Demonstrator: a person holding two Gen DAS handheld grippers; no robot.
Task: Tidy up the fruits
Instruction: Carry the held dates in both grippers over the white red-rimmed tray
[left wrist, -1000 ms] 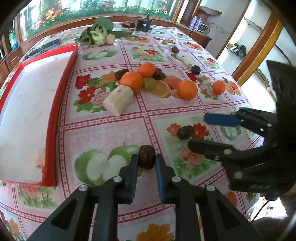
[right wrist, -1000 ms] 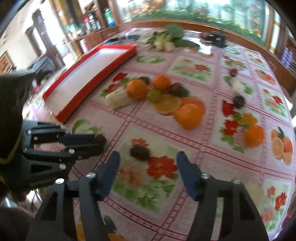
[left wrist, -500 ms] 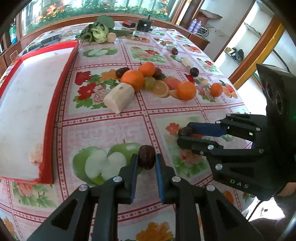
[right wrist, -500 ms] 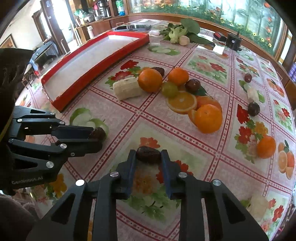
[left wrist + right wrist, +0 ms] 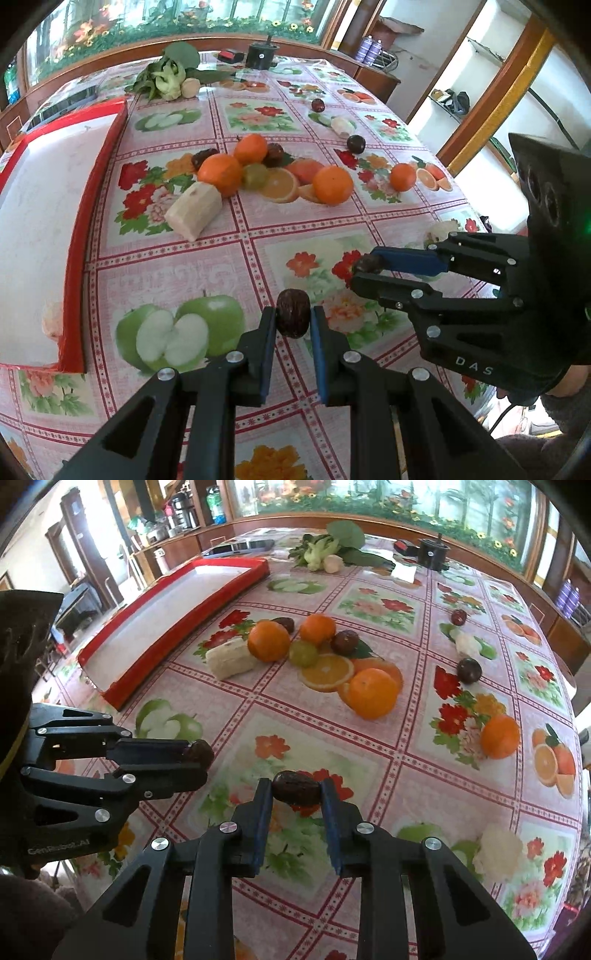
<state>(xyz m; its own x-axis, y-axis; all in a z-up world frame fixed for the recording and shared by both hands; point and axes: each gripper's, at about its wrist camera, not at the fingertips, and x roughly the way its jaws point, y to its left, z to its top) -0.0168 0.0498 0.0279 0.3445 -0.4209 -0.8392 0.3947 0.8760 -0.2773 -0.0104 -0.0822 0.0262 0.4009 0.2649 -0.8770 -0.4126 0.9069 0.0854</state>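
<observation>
My left gripper [image 5: 293, 320] is shut on a dark brown date [image 5: 293, 312], held above the flowered tablecloth; it shows at the left of the right wrist view [image 5: 201, 755]. My right gripper [image 5: 296, 792] is shut on a second dark date [image 5: 296, 787], also lifted; it shows at the right of the left wrist view [image 5: 364, 271]. A pile of oranges [image 5: 219, 174], orange slices [image 5: 282, 184], a green grape [image 5: 255, 176] and more dates [image 5: 275, 153] lies mid-table. A red-rimmed white tray [image 5: 99, 184] lies at the left.
A pale banana piece [image 5: 194, 210] lies by the pile. Dark plums [image 5: 469, 670] and a small orange [image 5: 499, 736] sit to the right. Greens [image 5: 168, 74] and a black cup [image 5: 260, 55] stand at the far end. White chunks [image 5: 498, 849] lie near the front right edge.
My right gripper closed on the date on the cloth and lifted it. Both grippers rose a little, and the left one kept hold of its date.
</observation>
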